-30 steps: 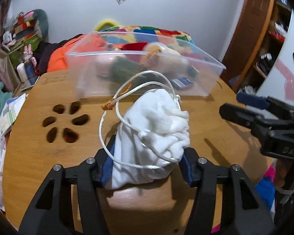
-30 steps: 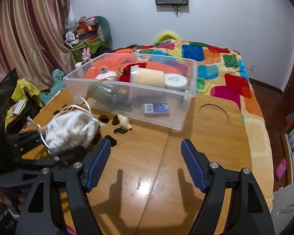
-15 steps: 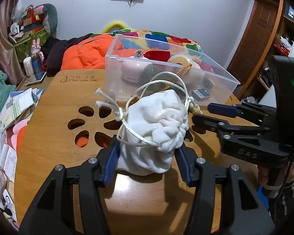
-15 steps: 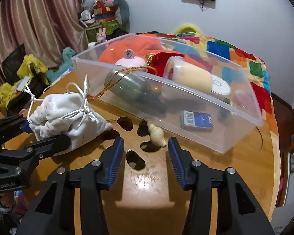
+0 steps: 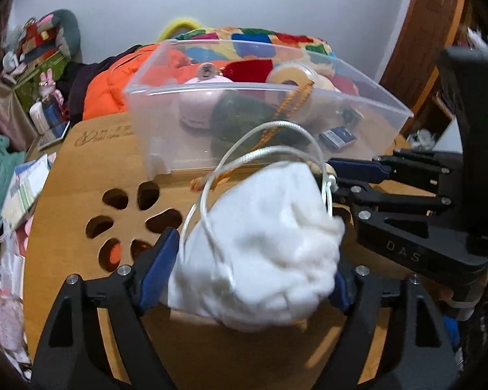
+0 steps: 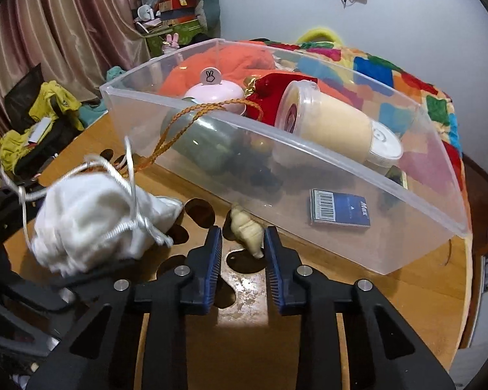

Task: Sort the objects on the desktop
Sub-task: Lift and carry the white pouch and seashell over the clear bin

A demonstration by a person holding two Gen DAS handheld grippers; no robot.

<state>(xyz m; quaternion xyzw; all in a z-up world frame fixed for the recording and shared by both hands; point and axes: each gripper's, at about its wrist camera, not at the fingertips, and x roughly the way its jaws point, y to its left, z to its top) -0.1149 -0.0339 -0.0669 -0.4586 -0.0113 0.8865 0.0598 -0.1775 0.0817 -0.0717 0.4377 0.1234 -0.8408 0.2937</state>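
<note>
Closing on the shell while the pouch is let go

Our right gripper (image 6: 240,253) is closing its blue pads around the small cream spiral seashell (image 6: 246,230), which lies on the round wooden table (image 6: 390,289) just in front of the clear plastic storage bin (image 6: 341,247); we should centre the shell, squeeze gently since it looks hard and slippery, then lift clear over the bin's near wall. Our left gripper (image 5: 253,276) is opening, with the soft white drawstring pouch (image 5: 260,247) between its jaws; motion blur keeps us from telling whether the pads still press it. The shell's tip hangs over a table cutout, and we cannot tell whether both pads touch it yet. The bin's far contents are hazy behind the plastic.
</note>
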